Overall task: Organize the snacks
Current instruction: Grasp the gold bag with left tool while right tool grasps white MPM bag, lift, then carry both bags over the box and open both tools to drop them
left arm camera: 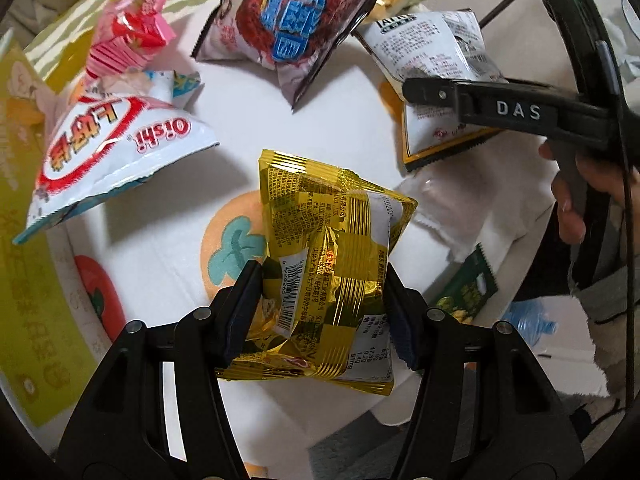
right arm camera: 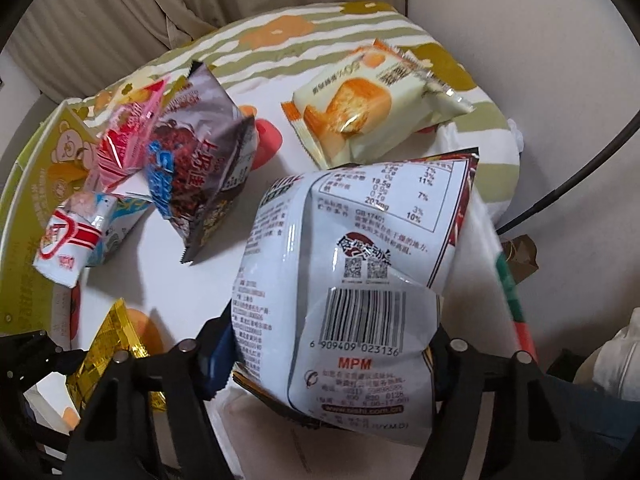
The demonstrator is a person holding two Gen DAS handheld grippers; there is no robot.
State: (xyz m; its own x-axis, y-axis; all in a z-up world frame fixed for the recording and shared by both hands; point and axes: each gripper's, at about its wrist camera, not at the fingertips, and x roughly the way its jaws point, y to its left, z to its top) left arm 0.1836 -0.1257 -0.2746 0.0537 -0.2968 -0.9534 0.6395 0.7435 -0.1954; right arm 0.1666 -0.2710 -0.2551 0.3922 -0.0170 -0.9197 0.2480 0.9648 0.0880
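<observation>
The left gripper (left arm camera: 320, 304) is closed on a gold foil packet (left arm camera: 332, 256), its pads pressed into both sides, holding it above the white printed tablecloth (left arm camera: 240, 120). The right gripper (right arm camera: 332, 352) has its jaws around a white bag with a barcode (right arm camera: 352, 264); its fingertips are hidden behind the bag, which bulges between them, so it looks pinched.

Around the gold packet, the left view shows an Oishi bag (left arm camera: 112, 152) to its left, a pink packet (left arm camera: 128, 36) and a dark packet with blue lettering (left arm camera: 288, 28) beyond. A green packet (left arm camera: 468, 288) to its right is half hidden. Only the right view shows the whole cream cake packet (right arm camera: 360, 108). A yellow-green box (right arm camera: 28, 208) at the left edge is cut off, its contents unseen.
</observation>
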